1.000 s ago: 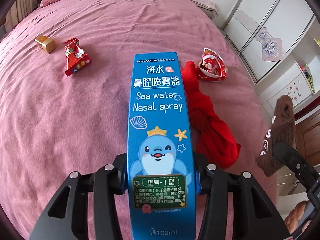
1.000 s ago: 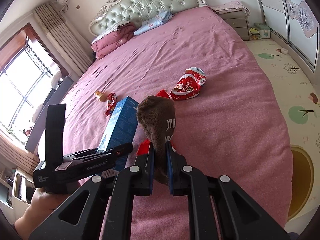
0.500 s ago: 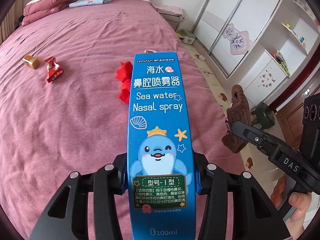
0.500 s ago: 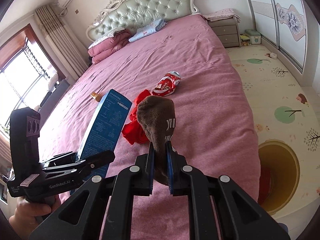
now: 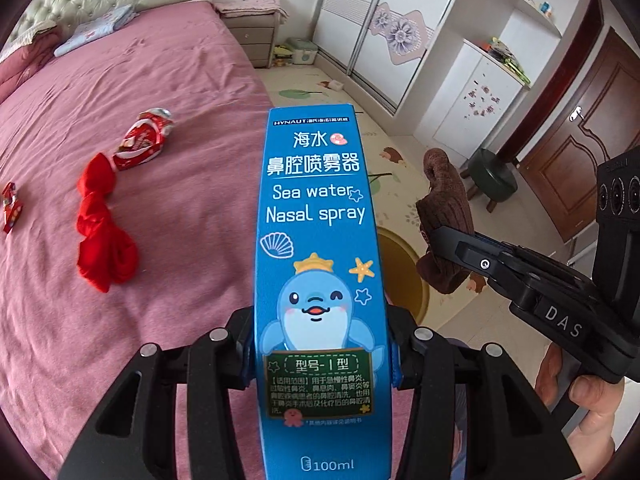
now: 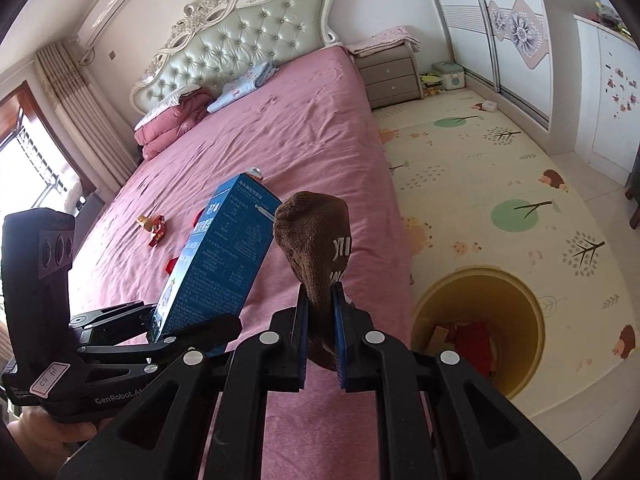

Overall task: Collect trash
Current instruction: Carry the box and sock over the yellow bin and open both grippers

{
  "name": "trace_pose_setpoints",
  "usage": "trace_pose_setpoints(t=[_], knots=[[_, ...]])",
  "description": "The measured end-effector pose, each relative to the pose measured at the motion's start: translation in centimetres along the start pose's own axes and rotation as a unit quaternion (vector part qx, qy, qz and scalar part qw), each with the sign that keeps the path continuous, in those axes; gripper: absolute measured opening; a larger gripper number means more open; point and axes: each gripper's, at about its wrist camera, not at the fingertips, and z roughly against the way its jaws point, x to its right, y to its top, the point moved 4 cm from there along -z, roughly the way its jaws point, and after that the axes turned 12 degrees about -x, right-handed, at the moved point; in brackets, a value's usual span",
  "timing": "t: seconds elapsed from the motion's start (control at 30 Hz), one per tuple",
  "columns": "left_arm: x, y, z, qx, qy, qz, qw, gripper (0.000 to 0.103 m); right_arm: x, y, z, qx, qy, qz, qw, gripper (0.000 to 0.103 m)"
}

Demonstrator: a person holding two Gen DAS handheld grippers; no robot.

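Observation:
My left gripper (image 5: 320, 344) is shut on a tall blue nasal spray box (image 5: 318, 240), held upright above the bed's right edge; the box also shows in the right wrist view (image 6: 216, 256). My right gripper (image 6: 320, 320) is shut on a brown sock (image 6: 316, 236), which also shows in the left wrist view (image 5: 444, 216). A yellow bin (image 6: 516, 292) stands on the floor mat beside the bed, to the right of and below both grippers, with trash inside. On the pink bed lie a red-and-white wrapper (image 5: 142, 140), a red cloth (image 5: 102, 224) and a small red packet (image 5: 10, 208).
A small gold object (image 6: 143, 221) lies on the bed (image 6: 280, 128) next to a red packet. A nightstand (image 6: 390, 76) stands by the headboard. A dark stool (image 5: 490, 176) and a wardrobe (image 5: 384, 28) stand to the right. The patterned floor mat (image 6: 500, 168) surrounds the bin.
Both grippers have swung right with their loads, from over the bed toward its edge. The yellow bin has come closer in the right wrist view.

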Motion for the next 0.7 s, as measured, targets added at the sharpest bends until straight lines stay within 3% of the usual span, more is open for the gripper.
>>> trace_pose_setpoints(t=[0.37, 0.7], knots=[[7.0, 2.6, -5.4, -0.046, -0.024, -0.063, 0.9967, 0.047, 8.1, -1.8, 2.0, 0.003, -0.039, -0.059, 0.997, 0.011], [10.4, 3.9, -9.8, -0.083, -0.028, -0.098, 0.9914, 0.047, 12.9, -2.4, 1.4, -0.01, -0.052, -0.1, 0.994, 0.011]])
